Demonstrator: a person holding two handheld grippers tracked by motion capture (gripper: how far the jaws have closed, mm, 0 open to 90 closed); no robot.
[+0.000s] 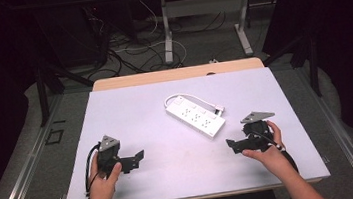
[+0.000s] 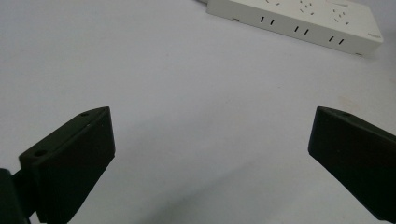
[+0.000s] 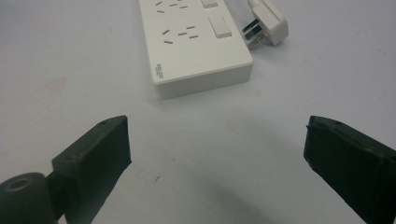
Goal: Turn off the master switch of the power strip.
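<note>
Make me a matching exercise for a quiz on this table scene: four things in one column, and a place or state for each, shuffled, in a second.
Things:
1. power strip
2. plug
3. left claw
4. right claw

Places or states:
A. open, held near the table's left front
B. lies loose on the mat beside the strip's end
C. lies at the middle of the mat, switches up
D. open, held near the table's right front, close to the strip's near end

Pairs: 1-C, 2-B, 3-A, 4-D
</note>
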